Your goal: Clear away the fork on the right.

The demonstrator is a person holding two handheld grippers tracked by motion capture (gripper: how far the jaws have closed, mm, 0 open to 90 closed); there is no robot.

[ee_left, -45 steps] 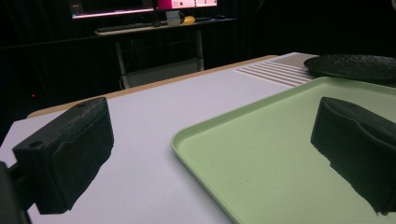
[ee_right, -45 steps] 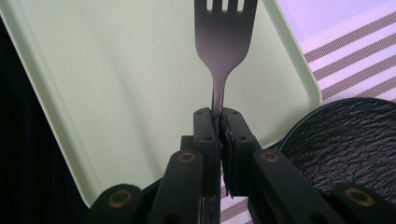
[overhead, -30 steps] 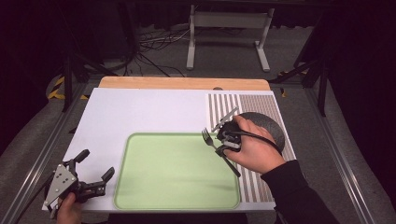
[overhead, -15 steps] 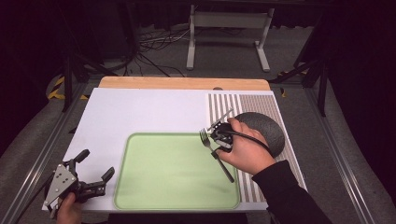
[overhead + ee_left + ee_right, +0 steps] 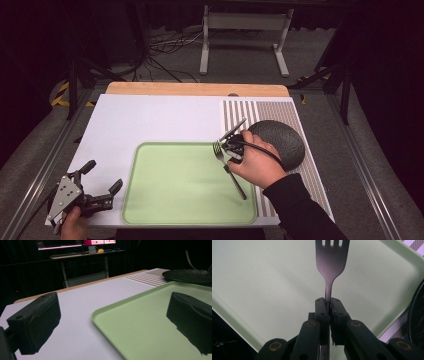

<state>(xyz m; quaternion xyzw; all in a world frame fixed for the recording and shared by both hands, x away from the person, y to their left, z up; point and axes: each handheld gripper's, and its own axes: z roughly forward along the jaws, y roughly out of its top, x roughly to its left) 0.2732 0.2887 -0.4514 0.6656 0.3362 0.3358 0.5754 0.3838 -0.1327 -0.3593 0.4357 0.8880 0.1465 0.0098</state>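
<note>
The right hand-held gripper (image 5: 329,308) is clamped on the neck of a slim grey metal fork (image 5: 331,262), holding it over the right part of the pale green rectangular plastic tray (image 5: 150,200), tines pointing away from the person. The pinch is narrow, so the fork could likely swivel or slip and clatter onto the tray. The left hand-held gripper (image 5: 102,185) rests spread apart, just left of the tray on the white tabletop (image 5: 150,120).

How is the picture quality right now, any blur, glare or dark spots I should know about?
High view: table evenly lit, surroundings nearly black, fork slightly soft. Left gripper view: near jaws blurred, green tray sharper, no glare. Right gripper view: fork backlit, dark purple, tines cropped at the top edge; right gripper crisp.
</note>
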